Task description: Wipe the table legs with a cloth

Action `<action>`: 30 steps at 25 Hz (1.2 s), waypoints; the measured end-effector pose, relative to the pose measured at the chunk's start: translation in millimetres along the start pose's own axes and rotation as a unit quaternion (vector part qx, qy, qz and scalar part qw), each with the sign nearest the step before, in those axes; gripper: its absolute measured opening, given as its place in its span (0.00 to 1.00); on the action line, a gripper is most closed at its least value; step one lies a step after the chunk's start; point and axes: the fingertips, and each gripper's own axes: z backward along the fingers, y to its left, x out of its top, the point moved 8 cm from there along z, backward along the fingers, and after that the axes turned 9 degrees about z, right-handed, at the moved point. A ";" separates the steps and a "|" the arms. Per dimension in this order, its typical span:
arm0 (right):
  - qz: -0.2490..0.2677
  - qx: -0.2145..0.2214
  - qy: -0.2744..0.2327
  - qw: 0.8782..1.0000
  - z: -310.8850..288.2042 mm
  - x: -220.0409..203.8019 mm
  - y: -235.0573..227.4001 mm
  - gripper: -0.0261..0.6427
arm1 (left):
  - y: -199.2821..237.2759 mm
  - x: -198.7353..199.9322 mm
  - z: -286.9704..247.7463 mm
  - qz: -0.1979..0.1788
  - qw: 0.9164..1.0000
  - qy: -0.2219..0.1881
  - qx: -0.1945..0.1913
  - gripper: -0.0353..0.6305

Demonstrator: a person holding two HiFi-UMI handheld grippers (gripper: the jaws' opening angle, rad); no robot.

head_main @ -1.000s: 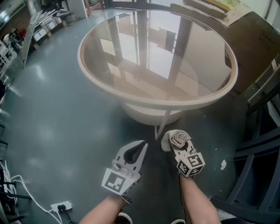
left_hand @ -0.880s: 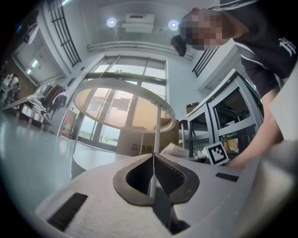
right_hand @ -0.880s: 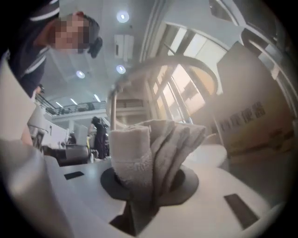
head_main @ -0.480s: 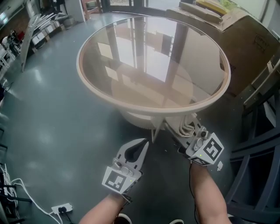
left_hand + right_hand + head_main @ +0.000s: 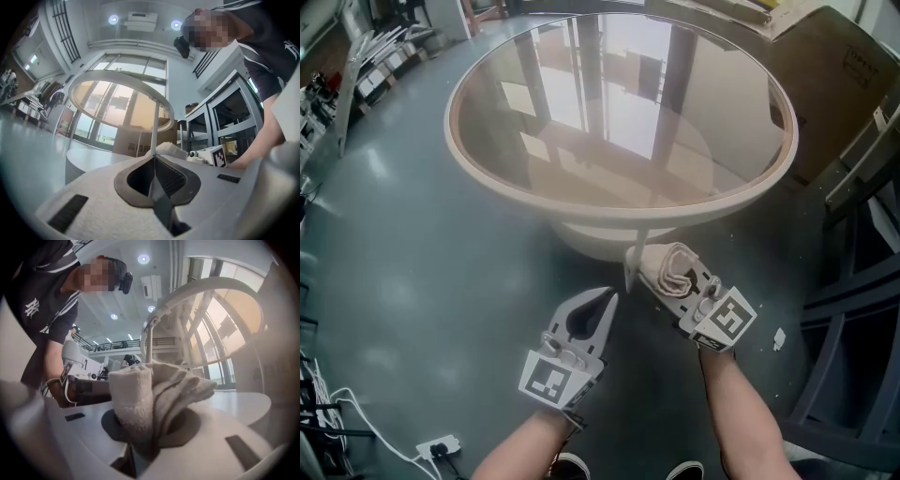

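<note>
the round glass-topped desk (image 5: 502, 192) is filling the space ahead of both pairs of jaws, its cream rim sitting above them and its pale pedestal base (image 5: 600, 246) lying beyond them on the grey floor. it is looking heavy and rigid, and the glass is likely fragile, so pressure is better going on the frame than on the top.

a thin white desk leg (image 5: 636, 255) is running from the rim down to the floor just past the tips of both grippers. it is looking slender and smooth, probably slippery under a wipe and possibly a little springy if pushed sideways.

the cloth (image 5: 673, 264), a soft beige terry wad, is bunching out past the right gripper (image 5: 667, 281), whose jaws are clamping on its folded root. the free folds are lying right at the leg, seemingly touching it. being light and limp, it is best gripped deep, as here, leaving loose bulk to wrap the leg.

the left gripper (image 5: 609, 298) is holding its jaws together on nothing, tips just short of the leg.
</note>
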 end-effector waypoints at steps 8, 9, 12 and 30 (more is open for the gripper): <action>-0.032 -0.068 0.095 0.993 8.6 -78.8 25.1 0.16 | 0.9 -5.0 3.6 -0.009 1.000 0.017 0.002 0.06; -0.038 -0.073 0.107 0.991 9.5 -86.5 26.9 0.16 | 1.1 -5.2 3.7 -0.014 1.000 0.019 0.003 0.06; -0.072 -0.091 0.111 0.987 9.5 -100.4 30.7 0.16 | 1.6 -8.4 5.8 -0.014 0.999 0.029 0.007 0.06; 0.032 -0.155 -0.062 0.985 -20.5 132.7 46.9 0.16 | 21.5 24.4 1.9 -0.012 0.999 0.013 0.048 0.06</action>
